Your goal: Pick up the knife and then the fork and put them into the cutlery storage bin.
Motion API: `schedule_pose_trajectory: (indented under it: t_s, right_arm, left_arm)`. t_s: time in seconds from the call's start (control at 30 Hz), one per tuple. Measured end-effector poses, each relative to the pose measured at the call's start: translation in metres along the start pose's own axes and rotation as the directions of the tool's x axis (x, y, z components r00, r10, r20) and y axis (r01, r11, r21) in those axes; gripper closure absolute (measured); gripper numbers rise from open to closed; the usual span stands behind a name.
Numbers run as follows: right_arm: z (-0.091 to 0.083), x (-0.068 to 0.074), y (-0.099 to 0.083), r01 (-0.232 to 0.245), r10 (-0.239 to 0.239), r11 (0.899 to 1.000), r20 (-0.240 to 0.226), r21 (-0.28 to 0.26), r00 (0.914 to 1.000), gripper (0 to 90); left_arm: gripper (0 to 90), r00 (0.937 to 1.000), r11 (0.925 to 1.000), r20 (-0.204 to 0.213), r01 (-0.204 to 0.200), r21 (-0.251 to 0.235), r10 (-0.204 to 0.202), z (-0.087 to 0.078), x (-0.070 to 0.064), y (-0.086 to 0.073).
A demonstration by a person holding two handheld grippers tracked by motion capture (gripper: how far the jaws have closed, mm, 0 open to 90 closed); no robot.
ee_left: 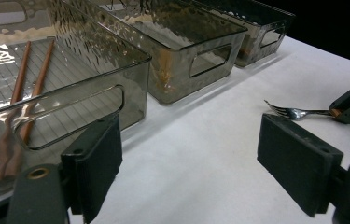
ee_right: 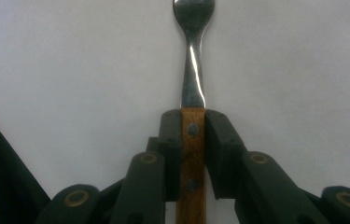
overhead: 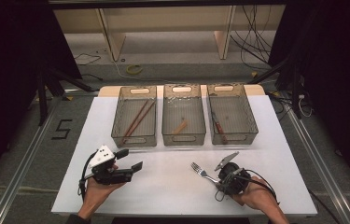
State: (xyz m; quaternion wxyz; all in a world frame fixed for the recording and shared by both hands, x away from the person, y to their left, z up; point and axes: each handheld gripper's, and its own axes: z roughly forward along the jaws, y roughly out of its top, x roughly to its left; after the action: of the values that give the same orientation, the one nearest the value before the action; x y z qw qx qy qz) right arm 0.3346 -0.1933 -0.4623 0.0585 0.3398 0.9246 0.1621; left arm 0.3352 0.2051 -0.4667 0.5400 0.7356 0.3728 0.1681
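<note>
A fork (overhead: 201, 171) with a metal head and a riveted wooden handle (ee_right: 192, 154) lies over the white table. My right gripper (overhead: 220, 179) at the front right is shut on that handle, its jaws pressed to both sides (ee_right: 192, 122); the tines point away toward the bins. The fork's tines (ee_left: 284, 111) also appear at the right of the left gripper view. My left gripper (overhead: 132, 160) at the front left is open, with nothing between its wide-apart pads (ee_left: 97, 163).
Three clear bins stand in a row at the back: the left bin (overhead: 134, 139) holds two chopsticks (overhead: 137, 118), the middle bin (overhead: 184, 137) a small wooden piece (overhead: 180, 127), the right bin (overhead: 233, 136) a wooden-handled utensil (overhead: 218, 127). White table (overhead: 163, 186) between the hands.
</note>
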Motion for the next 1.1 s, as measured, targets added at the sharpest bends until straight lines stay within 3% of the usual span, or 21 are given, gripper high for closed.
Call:
schedule_pose_trajectory:
  t_s: [1.1]
  right_arm:
    - [-0.013,-0.008,0.005,0.006,-0.005,0.997,0.022,-0.08,0.9998,78.0]
  left_arm:
    - [21.2,1.0,1.0,0.001,0.001,-0.003,-0.001,0.0,0.0,-0.001]
